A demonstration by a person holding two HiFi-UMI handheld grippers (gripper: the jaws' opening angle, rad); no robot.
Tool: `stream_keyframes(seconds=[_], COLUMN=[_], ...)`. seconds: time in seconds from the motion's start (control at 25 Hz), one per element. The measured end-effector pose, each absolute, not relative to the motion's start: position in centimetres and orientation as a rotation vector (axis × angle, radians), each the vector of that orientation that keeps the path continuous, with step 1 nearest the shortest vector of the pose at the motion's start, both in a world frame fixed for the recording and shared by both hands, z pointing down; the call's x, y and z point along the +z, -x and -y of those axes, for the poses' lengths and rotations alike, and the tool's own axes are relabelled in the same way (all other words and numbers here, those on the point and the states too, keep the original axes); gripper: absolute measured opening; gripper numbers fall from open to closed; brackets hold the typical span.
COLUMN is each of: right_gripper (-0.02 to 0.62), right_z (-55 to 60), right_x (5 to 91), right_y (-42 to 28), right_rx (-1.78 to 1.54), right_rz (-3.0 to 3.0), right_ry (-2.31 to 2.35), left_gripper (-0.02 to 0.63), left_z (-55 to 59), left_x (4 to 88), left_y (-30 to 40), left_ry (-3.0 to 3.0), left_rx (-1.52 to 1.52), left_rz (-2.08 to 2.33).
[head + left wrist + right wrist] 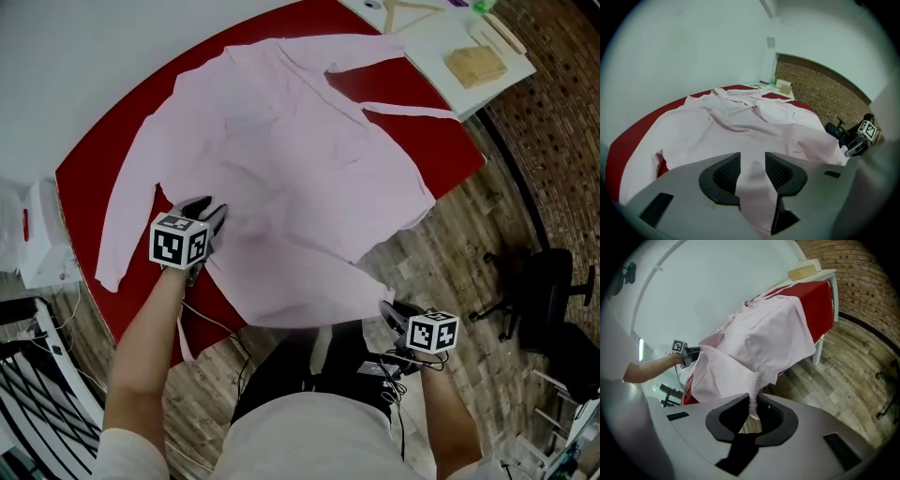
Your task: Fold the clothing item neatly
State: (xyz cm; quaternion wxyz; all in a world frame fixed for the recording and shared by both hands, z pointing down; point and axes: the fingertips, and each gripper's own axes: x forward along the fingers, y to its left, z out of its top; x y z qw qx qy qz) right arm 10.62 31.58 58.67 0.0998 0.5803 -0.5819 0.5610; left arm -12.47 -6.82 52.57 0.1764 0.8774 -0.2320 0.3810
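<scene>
Left claw (208, 212) clamps near hem of pink shirt (281, 169); right claw (388, 313) pinches a bunched hem corner, held off the edge over wood floor (450, 244). Red bench (82, 183) carries the shirt, spread flat, sleeves out. Black office chair (542, 281) at right; wooden block (475, 66) on white bench (427, 66) beyond.

A white wall (693, 47) meets a brick wall (820, 89); a black office chair (539, 286) stands on wood-plank floor (450, 253).
</scene>
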Motion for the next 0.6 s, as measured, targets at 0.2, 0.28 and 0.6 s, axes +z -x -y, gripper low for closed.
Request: stream_keyframes(seconds=[0.2, 0.28, 0.6], right_gripper=[0.054, 0.054, 0.054], right_z=[-35.0, -35.8, -39.0], right_x=[61.3, 62.2, 65.5], right_y=[-11.1, -11.1, -9.5], right_rx=[1.834, 1.899, 2.128], right_rz=[1.558, 1.522, 1.417], right_ry=[-1.772, -1.773, -1.506], left_gripper=[0.166, 0.166, 0.166], left_z=[8.0, 8.2, 8.0], left_x=[54.4, 55.0, 55.8], left_y=[12.1, 12.5, 13.5], left_ry=[-2.49, -2.473, -2.434], left_rx=[1.222, 1.263, 1.253], left_rz=[0.662, 0.666, 0.661])
